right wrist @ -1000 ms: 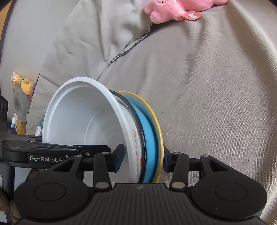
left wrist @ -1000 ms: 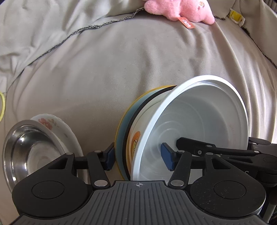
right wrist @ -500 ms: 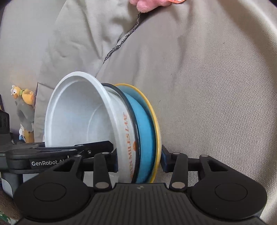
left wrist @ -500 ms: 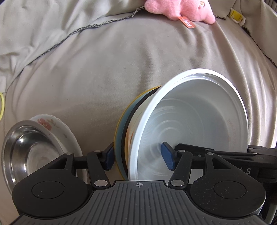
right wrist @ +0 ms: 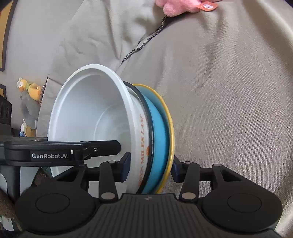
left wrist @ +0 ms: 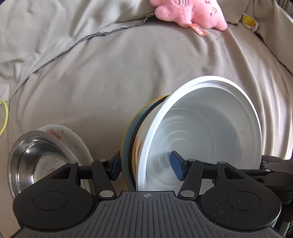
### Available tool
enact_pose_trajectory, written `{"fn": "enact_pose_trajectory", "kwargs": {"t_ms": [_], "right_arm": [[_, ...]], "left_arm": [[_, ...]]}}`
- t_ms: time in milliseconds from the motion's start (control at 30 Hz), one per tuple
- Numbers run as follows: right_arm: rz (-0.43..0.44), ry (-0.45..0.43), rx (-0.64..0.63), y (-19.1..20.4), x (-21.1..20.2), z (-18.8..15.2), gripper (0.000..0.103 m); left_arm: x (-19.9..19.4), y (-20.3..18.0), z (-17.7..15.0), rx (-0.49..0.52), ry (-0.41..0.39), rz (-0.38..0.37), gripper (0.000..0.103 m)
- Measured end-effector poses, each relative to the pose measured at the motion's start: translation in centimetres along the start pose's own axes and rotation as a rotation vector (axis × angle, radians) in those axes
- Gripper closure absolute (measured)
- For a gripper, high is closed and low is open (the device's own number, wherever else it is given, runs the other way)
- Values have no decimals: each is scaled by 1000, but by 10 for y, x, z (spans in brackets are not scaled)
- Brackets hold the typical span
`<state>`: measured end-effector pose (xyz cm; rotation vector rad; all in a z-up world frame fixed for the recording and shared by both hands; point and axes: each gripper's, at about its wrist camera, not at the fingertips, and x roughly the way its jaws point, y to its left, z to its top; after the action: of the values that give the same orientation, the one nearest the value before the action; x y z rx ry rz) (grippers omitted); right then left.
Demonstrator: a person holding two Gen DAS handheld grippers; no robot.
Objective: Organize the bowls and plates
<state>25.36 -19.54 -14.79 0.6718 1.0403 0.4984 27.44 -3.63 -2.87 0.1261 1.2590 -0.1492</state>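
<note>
A nested stack stands on edge over the grey bedcover: a white bowl innermost, a white bowl with orange lettering, and a blue plate with a yellow rim. My left gripper is shut on the stack, one pad behind the plate and one inside the white bowl. My right gripper is shut on the same stack from the opposite side. The white bowl opens toward the left in the right wrist view. A steel bowl rests in a floral plate at lower left.
A pink plush toy lies at the far edge of the bedcover. A yellow band lies at the far left. A duck toy hangs at the left in the right wrist view.
The stack held by both grippers has tilted and shifted slightly; the white bowl's rim sits a little differently. In the right wrist view the background slid downward then back. Both grips stayed shut.
</note>
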Motion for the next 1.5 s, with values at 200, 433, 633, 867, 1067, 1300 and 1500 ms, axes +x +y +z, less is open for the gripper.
{"fn": "enact_pose_trajectory", "kwargs": {"t_ms": [200, 433, 633, 867, 1067, 1300, 1500], "right_arm": [[0, -10, -32, 18, -6, 6, 58], [21, -13, -121, 74, -8, 15, 58], [71, 40, -220, 143, 23, 19, 58], [66, 213, -284, 185, 91, 5, 58], [-63, 252, -326, 192, 122, -9, 58], [-151, 262, -363, 205, 128, 1, 58], [-204, 260, -376, 215, 129, 3, 58]], "left_arm": [[-17, 7, -2, -1, -37, -5, 42], [-61, 31, -9, -24, -106, 9, 42], [-105, 87, -29, -95, -172, 54, 42], [-97, 166, -66, -231, -137, 61, 42], [-54, 202, -88, -317, -51, 9, 47], [-42, 211, -94, -332, -69, -14, 55], [-38, 218, -95, -333, -79, -43, 59]]}}
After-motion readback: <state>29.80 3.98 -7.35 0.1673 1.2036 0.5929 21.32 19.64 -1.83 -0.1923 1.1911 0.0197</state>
